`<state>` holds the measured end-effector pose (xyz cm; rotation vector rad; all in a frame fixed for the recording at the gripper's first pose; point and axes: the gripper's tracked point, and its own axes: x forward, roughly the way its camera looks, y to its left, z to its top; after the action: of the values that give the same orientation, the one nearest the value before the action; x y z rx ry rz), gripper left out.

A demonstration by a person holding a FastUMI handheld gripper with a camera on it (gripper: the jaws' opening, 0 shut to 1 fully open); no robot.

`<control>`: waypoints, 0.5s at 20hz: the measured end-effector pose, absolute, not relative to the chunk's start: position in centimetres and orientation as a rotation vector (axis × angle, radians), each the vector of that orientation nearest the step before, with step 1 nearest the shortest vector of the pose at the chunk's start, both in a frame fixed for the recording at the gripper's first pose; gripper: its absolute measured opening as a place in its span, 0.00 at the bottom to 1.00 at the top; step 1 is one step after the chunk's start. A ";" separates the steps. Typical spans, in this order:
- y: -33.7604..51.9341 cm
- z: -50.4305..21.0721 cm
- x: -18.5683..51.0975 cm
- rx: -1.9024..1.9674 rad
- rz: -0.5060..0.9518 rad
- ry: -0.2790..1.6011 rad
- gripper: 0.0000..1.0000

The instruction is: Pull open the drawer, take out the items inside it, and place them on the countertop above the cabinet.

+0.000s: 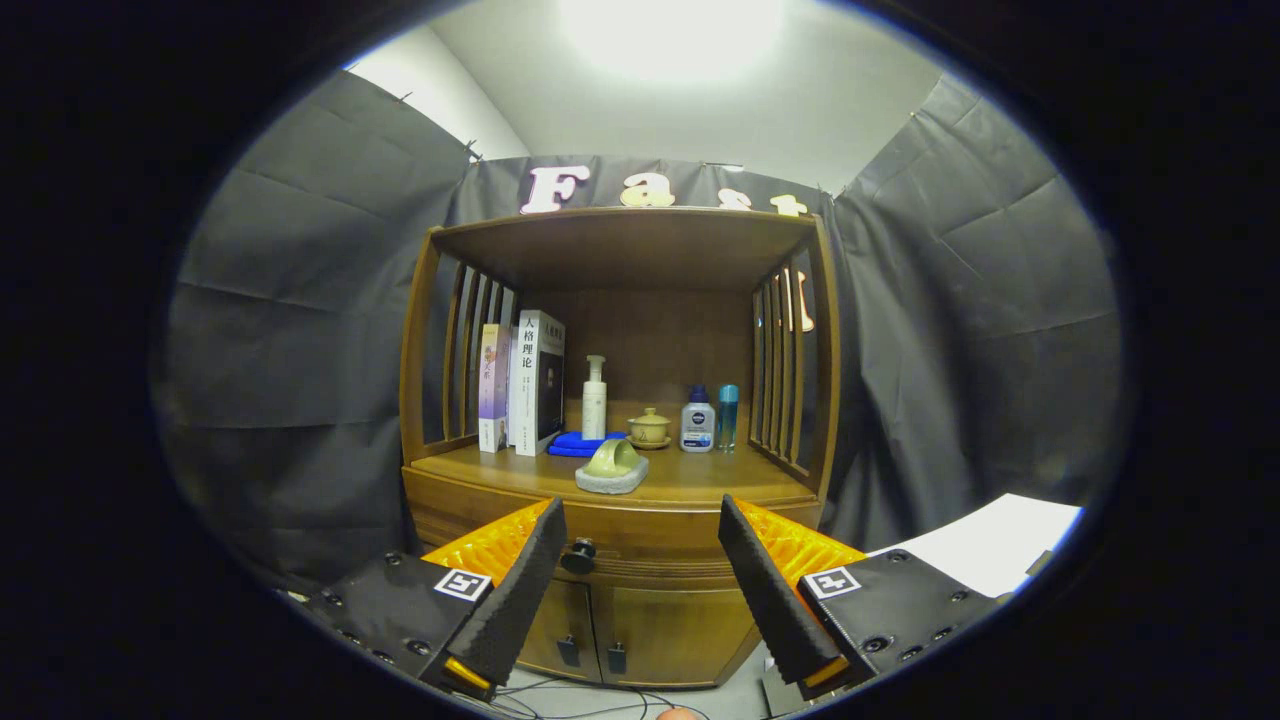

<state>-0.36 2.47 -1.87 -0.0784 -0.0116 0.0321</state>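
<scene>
**Gripper hovering open before the closed drawer**

Drawer [640,540] of the wooden cabinet [620,600] is sitting shut, its dark round knob [578,556] lying just beside the left finger [510,590]. The gripper [640,585] is hanging in front of the cabinet with its fingers spread wide, gripping nothing; the right finger [775,590] is standing well apart from the knob.

Above the drawer, the surface [700,480] is carrying several things. A pale green cup-like piece on a grey base [612,468] is sitting near the front edge, almost straight above the knob. Behind it a white pump bottle [594,398] is standing upright beside a blue cloth [575,443]. Two books [525,385] are standing upright on the knob's far side of the bottle. Toward the other side, a small lidded bowl [649,428], a white bottle with a blue cap [697,420] and a slim blue bottle [728,416] are lined up; whether the two bottles are touching is hard to tell.

Below the drawer, two cabinet doors [610,625] are staying closed.
</scene>
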 end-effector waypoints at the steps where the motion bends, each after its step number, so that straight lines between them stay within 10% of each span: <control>1: 2.4 -2.0 -0.7 -0.080 0.033 -0.008 0.98; 10: 2.5 -1.0 -2.2 -0.058 0.037 -0.021 0.98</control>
<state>-2.18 2.46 -0.97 -0.0584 -0.0210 0.0374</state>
